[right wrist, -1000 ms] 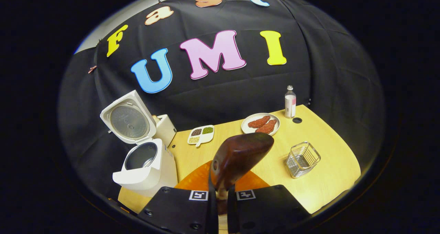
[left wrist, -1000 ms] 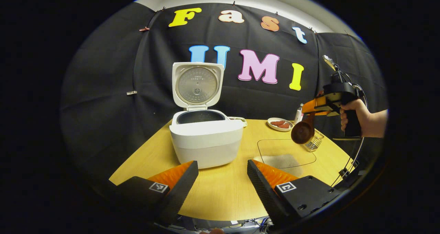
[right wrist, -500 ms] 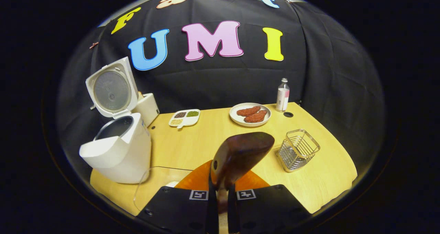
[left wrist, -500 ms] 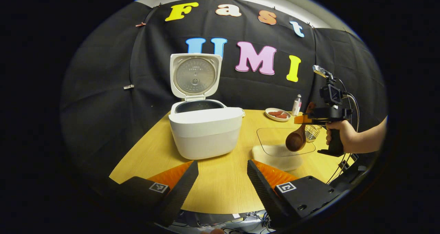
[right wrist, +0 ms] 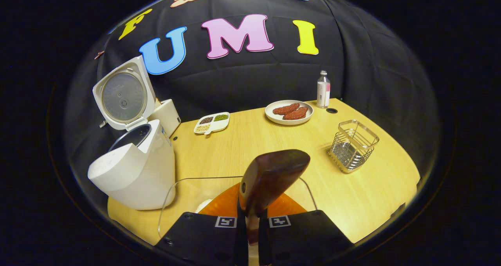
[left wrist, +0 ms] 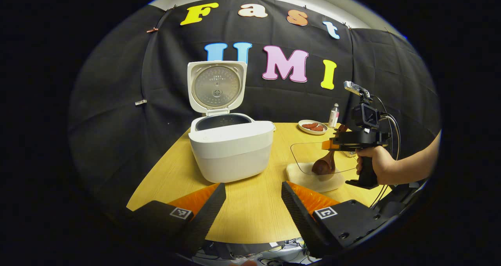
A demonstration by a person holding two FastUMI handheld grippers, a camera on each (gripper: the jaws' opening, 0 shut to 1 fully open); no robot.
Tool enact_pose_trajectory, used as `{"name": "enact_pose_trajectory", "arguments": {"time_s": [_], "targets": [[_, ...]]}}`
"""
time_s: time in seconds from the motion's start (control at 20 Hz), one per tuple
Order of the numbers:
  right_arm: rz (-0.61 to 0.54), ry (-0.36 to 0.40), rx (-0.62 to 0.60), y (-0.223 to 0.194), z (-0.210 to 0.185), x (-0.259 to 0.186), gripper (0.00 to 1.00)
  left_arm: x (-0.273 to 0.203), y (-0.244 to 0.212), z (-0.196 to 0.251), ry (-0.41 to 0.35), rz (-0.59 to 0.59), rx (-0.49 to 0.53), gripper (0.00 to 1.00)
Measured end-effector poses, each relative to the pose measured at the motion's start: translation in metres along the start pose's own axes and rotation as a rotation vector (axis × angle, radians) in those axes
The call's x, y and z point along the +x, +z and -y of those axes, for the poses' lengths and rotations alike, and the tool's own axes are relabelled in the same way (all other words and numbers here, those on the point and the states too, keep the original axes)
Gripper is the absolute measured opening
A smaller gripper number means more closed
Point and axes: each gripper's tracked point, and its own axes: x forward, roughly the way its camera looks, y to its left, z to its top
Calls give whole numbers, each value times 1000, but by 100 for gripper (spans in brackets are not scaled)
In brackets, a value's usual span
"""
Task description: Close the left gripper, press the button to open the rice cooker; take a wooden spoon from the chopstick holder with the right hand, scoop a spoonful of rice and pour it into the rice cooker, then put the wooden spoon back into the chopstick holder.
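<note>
Black cloth walls close in a yellow wooden desk (right wrist: 250, 141) that carries everything. Biggest on it is the white rice cooker (left wrist: 231, 148), at the far left in the right gripper view, its lid (left wrist: 216, 87) standing upright and the dark inner pot open to the top. Next in size is the clear glass bowl (left wrist: 309, 150) holding the rice (left wrist: 305, 178), near the front edge and to the right of the cooker — a pale heap in its bottom. Farther right stands the wire chopstick holder (right wrist: 353, 145), with nothing in it.

The right tongs (right wrist: 252, 234) are clenched on the handle of the wooden spoon (right wrist: 274, 174). In the left gripper view its handle slopes up to the tongs and its brown bowl hangs down inside the glass rim, just above or touching the rice; which, I cannot tell. So the rice lies straight below the spoon's tip, and the scoop likely needs only a dip and a turn of the wrist.

The left tongs (left wrist: 253, 207) are released, fingers spread wide, held low at the near edge, well apart from the cooker. From the glass bowl the cooker's open pot lies left and higher — the loaded spoon must travel that way, kept level.
</note>
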Motion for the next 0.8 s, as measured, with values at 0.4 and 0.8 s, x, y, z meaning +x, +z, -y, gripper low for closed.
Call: {"name": "enact_pose_trajectory", "arguments": {"time_s": [0.4, 0.8], "targets": [[-107, 86, 183, -22, -51, -17, 14, -13, -17, -15, 31, -20, -29, 98], [-167, 80, 425, -13, -32, -23, 15, -22, -21, -13, 50, -17, -44, 98]]}}
